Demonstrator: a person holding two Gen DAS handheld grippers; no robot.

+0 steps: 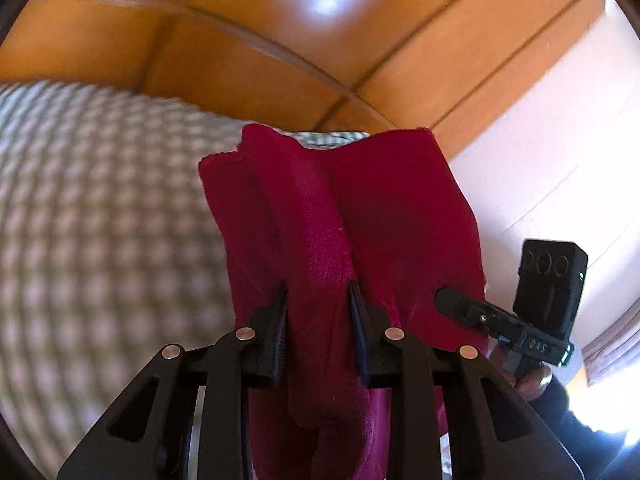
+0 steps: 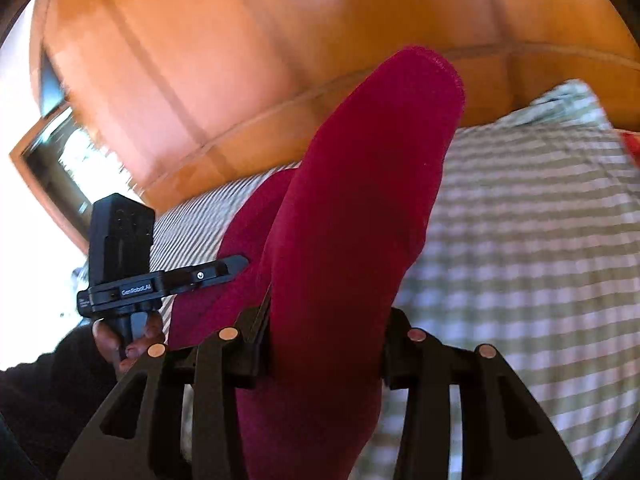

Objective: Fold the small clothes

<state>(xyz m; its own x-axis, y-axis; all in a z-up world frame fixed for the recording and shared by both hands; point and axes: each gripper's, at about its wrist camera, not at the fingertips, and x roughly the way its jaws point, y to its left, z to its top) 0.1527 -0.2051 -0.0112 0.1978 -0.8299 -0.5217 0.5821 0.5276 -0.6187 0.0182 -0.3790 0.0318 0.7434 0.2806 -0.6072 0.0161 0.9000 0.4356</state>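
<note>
Now we hold the crimson fleece garment [image 1: 344, 216] raised above the checked bed cover [image 1: 100, 208], near the bed's head edge by the tan padded headboard [image 1: 248, 32]; our left gripper [image 1: 318, 294] has its jaws clamped on a bunched fold of it; our right gripper [image 2: 326, 320] pinches another thick fold, its jaws closed on the cloth; each gripper shows in the other's view, gripped by a hand [image 2: 132, 340] in a dark sleeve [image 2: 44, 396].

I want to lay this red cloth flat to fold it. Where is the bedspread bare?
The checked bedspread shows bare right of the red cloth, up toward the wooden headboard. It is crowded in the middle, where both tongs pinch the cloth.
</note>
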